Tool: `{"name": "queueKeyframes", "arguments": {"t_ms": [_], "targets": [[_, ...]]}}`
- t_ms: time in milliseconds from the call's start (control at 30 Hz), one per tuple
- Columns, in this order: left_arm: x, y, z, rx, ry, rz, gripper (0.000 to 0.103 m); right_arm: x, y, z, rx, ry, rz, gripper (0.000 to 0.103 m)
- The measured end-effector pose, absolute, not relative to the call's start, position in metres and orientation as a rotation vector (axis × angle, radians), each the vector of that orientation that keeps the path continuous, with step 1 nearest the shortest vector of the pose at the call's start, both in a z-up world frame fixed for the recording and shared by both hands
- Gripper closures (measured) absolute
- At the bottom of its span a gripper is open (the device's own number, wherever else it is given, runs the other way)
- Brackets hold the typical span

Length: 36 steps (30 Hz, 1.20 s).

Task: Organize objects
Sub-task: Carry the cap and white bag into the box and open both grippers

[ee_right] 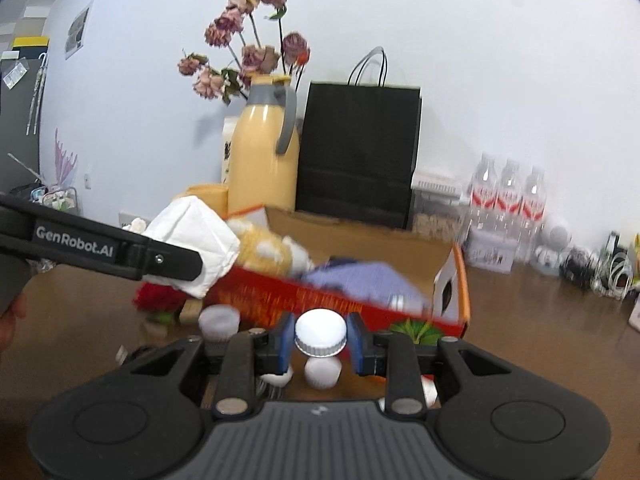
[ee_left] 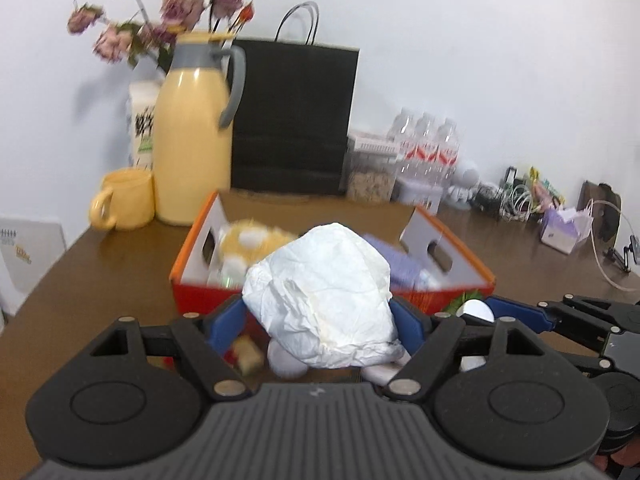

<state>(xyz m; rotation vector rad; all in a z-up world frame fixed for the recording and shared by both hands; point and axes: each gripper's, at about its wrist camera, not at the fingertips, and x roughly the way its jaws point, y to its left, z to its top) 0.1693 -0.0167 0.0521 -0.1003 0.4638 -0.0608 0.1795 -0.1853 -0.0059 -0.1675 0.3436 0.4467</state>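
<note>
While the red box [ee_left: 332, 292] sits in the middle of the brown table [ee_left: 100, 280], both grippers are carrying things toward it. The left gripper [ee_left: 320, 320] pinches a crumpled white paper wad [ee_left: 320, 300] between its blue fingers [ee_left: 226, 322], just in front of the box. The right gripper [ee_right: 320, 340] squeezes a white bottle cap [ee_right: 320, 332] between its fingers, close to the box's near wall. Inside the box already lie a fluffy yellow toy [ee_right: 264, 250] and a purple pack [ee_right: 360, 280]. So the job looks partly done. Left on the table are a small white pot [ee_right: 219, 320], a red flower [ee_right: 158, 298] and a few other small bits.
</note>
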Motion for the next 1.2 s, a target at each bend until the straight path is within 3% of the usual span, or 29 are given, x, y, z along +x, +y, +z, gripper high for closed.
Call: {"name": "queueKeyframes", "arguments": {"t_ms": [333,867,967,1033,1067,1133,1167,1200], "targets": [[0.240,-0.023,0.069,-0.103,0.403,-0.049,0.023,0.249,-0.175,0.018,-0.142,0.312,0.386,0.076],[0.335,-0.022,0.033,-0.098,0.476,-0.035,0.023,0.356,-0.165,-0.006,-0.096,0.418,0.352,0.076],[0.336,-0.021,0.030,-0.090,0.473,-0.038,0.017,0.361,-0.166,-0.008,-0.096,0.429,0.349,0.076],[0.333,-0.022,0.031,-0.074,0.455,-0.028,0.003,0.361,-0.166,-0.010,-0.100,0.438,0.349,0.076],[0.331,-0.023,0.033,-0.063,0.442,-0.013,0.001,0.362,-0.166,-0.011,-0.101,0.443,0.347,0.076],[0.329,-0.023,0.036,-0.051,0.424,0.012,0.000,0.362,-0.167,-0.011,-0.100,0.450,0.339,0.067],[0.329,-0.022,0.037,-0.056,0.422,0.020,0.000,0.362,-0.167,-0.011,-0.097,0.453,0.335,0.049],[0.329,-0.021,0.037,-0.065,0.424,0.027,0.000,0.362,-0.169,-0.011,-0.092,0.454,0.331,0.025]]}}
